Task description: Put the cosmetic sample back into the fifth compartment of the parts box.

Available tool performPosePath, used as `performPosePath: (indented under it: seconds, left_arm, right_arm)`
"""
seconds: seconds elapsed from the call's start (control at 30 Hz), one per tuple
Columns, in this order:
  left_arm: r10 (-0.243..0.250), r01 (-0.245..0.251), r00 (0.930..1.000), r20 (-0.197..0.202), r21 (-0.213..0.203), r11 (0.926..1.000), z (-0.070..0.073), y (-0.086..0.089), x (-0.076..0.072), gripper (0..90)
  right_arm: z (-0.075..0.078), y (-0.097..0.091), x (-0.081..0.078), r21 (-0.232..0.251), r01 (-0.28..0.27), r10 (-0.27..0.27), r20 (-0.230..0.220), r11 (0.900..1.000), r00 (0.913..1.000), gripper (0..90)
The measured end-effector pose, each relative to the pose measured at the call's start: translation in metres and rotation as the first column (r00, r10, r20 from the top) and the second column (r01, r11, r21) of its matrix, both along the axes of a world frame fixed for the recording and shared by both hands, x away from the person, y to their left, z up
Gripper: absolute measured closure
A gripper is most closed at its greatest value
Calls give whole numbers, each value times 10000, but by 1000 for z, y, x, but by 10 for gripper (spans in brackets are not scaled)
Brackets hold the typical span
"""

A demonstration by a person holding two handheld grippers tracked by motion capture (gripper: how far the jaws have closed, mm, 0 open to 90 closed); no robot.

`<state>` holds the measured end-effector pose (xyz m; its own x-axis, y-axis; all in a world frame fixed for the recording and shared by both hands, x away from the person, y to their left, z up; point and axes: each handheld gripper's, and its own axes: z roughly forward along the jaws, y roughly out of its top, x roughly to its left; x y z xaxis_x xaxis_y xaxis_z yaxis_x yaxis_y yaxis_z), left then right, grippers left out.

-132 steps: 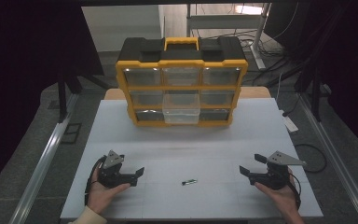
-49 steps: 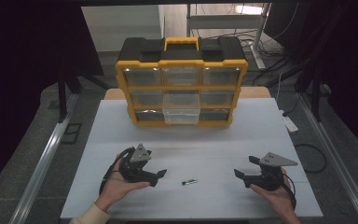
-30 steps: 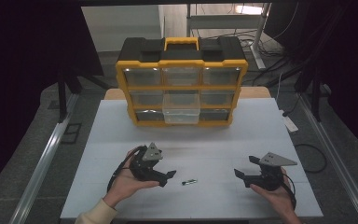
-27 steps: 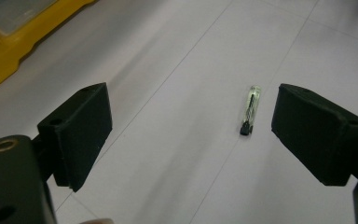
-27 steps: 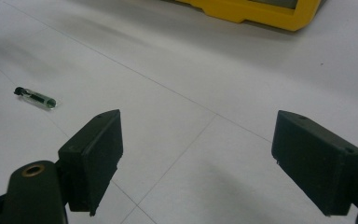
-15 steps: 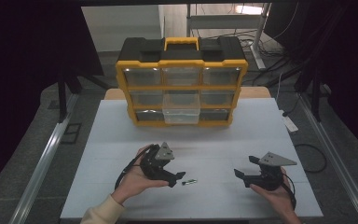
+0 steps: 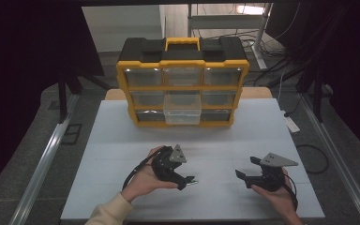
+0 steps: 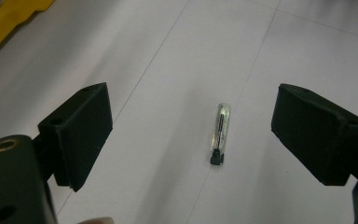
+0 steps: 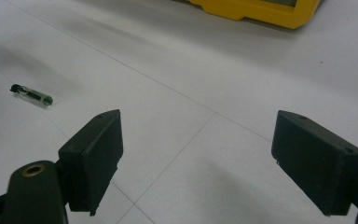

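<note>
Now we log the approach step of a pick. The left gripper hangs over the white desk with its jaws spread wide and nothing between them. The small clear vial, capped in black at the end nearer the gripper, lies flat on the desk just ahead of and between the jaws, somewhat closer to the jaw on the right side of the left gripper view, touching neither. In the high view the left gripper sits right at the vial. The right gripper is likewise spread and empty, well apart from the vial. The yellow drawer organizer stands beyond both grippers. We judge the next move: lower, centre the jaws across the vial's length, then close gently, since it may roll.
</note>
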<state>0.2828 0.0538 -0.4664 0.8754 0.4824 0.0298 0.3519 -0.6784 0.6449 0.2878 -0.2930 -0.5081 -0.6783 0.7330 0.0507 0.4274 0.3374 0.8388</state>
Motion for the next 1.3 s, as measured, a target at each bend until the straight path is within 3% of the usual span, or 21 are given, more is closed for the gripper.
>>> performPosePath:
  seconds: [0.2,0.3,1.0,1.3]
  left_arm:
    - [-258,262,9994,-246,140,9996,-5,-10,4,133]
    - [-336,350,9988,-351,418,9985,-11,-17,7,133]
    - [-720,807,9933,-900,971,9920,-29,-27,7,160]
    - [-871,1011,9910,-1021,1408,9849,-38,-33,6,184]
  right_arm:
    - [-1,1,0,-27,-4,4,-11,10000,10000,167]
    - [-1,0,0,-34,-2,2,-12,10000,10000,167]
    - [-1,1,1,-151,29,-30,-63,9999,10000,167]
    - [-2,1,1,-162,17,-19,-85,9999,10000,167]
